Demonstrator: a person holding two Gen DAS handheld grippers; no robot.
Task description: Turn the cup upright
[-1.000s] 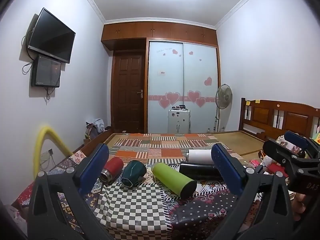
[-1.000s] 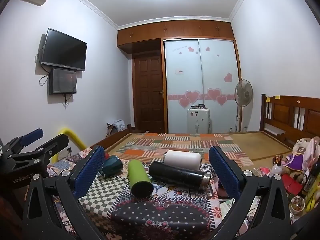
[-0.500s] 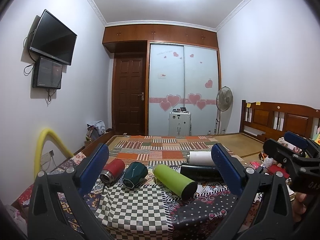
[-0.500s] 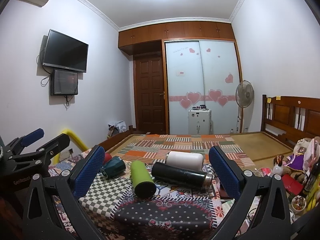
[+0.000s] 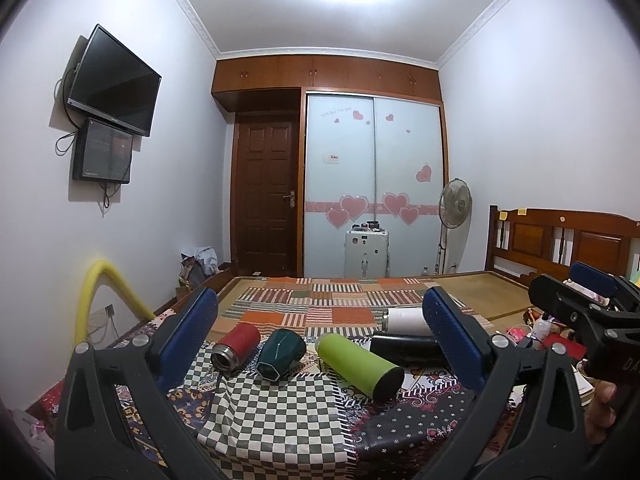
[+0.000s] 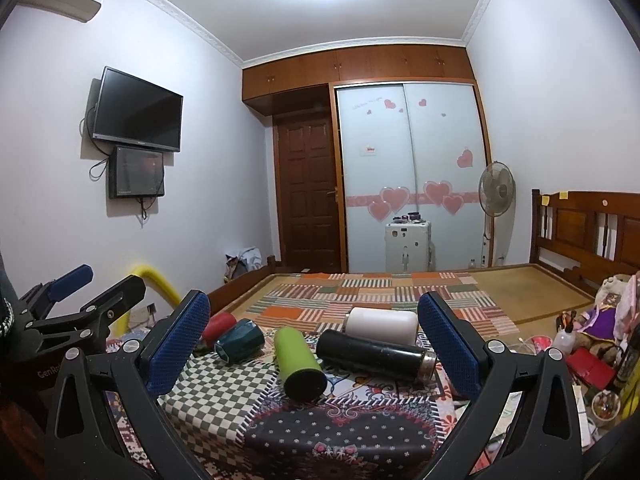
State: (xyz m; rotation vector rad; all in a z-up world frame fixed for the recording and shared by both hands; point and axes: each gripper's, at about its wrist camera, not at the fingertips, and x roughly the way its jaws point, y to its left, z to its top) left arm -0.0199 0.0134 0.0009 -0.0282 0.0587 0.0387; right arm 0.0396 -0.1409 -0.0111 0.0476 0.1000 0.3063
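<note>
Several cups lie on their sides on a patterned cloth: a red flask [image 5: 236, 346], a dark green faceted cup [image 5: 281, 354], a lime green bottle [image 5: 358, 364], a black flask [image 5: 404, 350] and a white cup [image 5: 406, 320]. They also show in the right wrist view: red [image 6: 218, 325], dark green [image 6: 240, 345], lime [image 6: 299, 363], black [image 6: 376, 354], white [image 6: 382, 322]. My left gripper [image 5: 320, 354] is open and empty, short of the cups. My right gripper [image 6: 312, 354] is open and empty, also short of them.
The cups rest on a checkered cloth [image 5: 276, 412] over a floral one [image 6: 340, 436]. A striped patchwork blanket [image 5: 320, 304] covers the bed behind. A wooden headboard [image 6: 592, 228] and clutter with a doll [image 6: 600, 316] stand at the right. A yellow foam tube [image 5: 100, 280] rises at the left.
Both grippers have tilted up and drifted slightly, so the cups sit a little lower in both views. The cups have not moved. Both grippers stay open.
</note>
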